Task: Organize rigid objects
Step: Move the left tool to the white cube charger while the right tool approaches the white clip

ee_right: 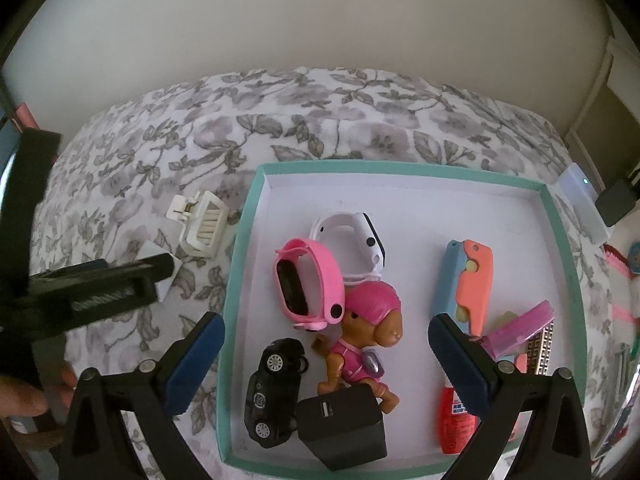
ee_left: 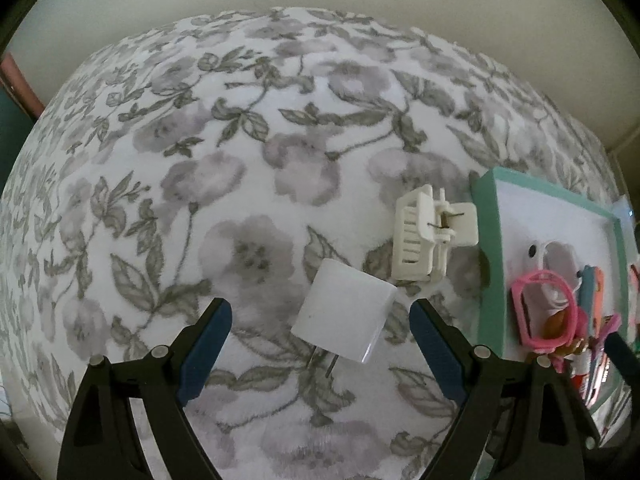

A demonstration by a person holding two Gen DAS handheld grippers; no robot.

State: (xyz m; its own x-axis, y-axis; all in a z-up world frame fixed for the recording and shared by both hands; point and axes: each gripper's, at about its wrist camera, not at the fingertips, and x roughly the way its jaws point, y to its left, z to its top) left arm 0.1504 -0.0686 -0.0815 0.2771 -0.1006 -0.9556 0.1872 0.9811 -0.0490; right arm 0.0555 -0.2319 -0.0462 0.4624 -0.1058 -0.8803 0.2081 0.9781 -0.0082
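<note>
Under my tongs lies a floral bedspread [ee_left: 240,152]. A white charger [ee_left: 344,318] rests between my left tips, a white hair claw [ee_left: 424,236] beyond it, the teal-rimmed tray [ee_right: 256,216] to the right.

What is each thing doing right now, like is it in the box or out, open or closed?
left gripper: open, empty, around the white charger.
right gripper: open, empty, over the box.
white charger: out of the box, on the blanket, prongs showing.
hair clip: closed, out of the box, beside it.
box: open, no lid.
pink watch: in the box.
toy car: in the box, on its side.
black charger: in the box.
</note>
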